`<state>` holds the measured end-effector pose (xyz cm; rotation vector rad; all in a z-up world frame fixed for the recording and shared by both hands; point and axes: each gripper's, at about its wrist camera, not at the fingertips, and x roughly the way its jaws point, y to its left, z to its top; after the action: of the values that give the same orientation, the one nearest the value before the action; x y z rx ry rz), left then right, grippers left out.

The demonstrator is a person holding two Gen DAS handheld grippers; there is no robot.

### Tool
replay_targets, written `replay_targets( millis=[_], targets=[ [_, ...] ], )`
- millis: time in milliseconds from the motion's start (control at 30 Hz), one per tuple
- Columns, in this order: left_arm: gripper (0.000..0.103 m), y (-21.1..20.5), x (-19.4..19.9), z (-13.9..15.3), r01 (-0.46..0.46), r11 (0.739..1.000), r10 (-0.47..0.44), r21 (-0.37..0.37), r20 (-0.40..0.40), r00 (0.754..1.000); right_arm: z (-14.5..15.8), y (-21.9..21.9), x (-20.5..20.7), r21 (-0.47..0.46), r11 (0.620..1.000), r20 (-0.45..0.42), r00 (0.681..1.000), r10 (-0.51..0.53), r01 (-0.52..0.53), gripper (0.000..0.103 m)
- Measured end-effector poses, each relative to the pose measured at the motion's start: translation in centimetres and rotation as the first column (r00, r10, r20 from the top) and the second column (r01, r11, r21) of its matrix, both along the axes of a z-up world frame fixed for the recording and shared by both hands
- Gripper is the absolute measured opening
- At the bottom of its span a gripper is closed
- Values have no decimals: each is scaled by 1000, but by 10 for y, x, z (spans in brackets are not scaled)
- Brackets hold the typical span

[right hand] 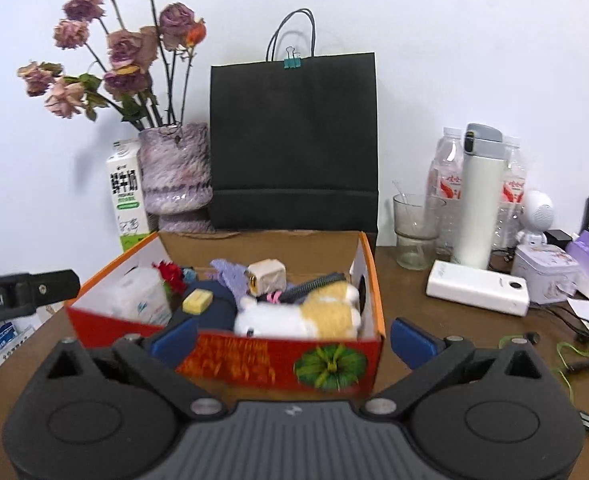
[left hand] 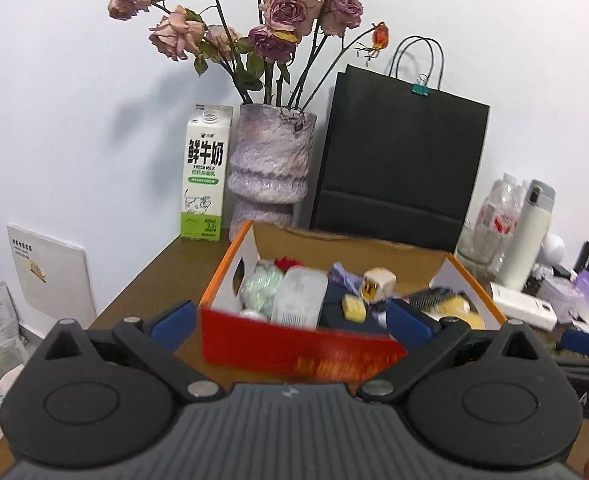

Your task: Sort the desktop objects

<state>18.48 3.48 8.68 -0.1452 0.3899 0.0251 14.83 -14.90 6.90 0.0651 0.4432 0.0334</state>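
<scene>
Two hand-held grippers face an open red-and-orange cardboard box (right hand: 278, 364) on the brown bench (left hand: 154, 280), the left hand-held gripper (left hand: 292, 322) and the right hand-held gripper (right hand: 292, 338) both spread wide with nothing pinched. Already inside the box lie a plush toy (right hand: 306, 316), a yellow eraser-like block (right hand: 196, 301) and a hairbrush (right hand: 314, 283). Sorting looks to be between picks. Loose items remain to the right: a white power bank (right hand: 476, 287) and a glass cup (right hand: 414, 232); the next move calls for choosing one, likely with the right.
</scene>
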Motion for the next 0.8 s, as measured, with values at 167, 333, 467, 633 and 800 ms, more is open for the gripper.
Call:
replay_targets(
  millis=[167,333,467,633,800],
  targets=[
    [103,-4,-32,-9,19,999,-19,34,13,1000,-8,10,-29,1,1000,-17,1000,20,-20,103],
    [103,-7,-45,-25,46,998,-45,45,-12,999,-19,20,-47,1,999,-22,999,32,-32,103],
    [103,-3,-50,-33,52,998,-51,35,-32,998,-23,18,-56,6,1000,-17,999,30,-30,103],
    [103,-3,-59,-42,74,996,-72,49,-42,997,-24,14,-65,35,999,6,1000,28,-28,103],
    [103,-8,-68,-45,115,992,-114,58,-22,993,-24,14,-73,35,998,18,999,41,-42,103]
  ],
)
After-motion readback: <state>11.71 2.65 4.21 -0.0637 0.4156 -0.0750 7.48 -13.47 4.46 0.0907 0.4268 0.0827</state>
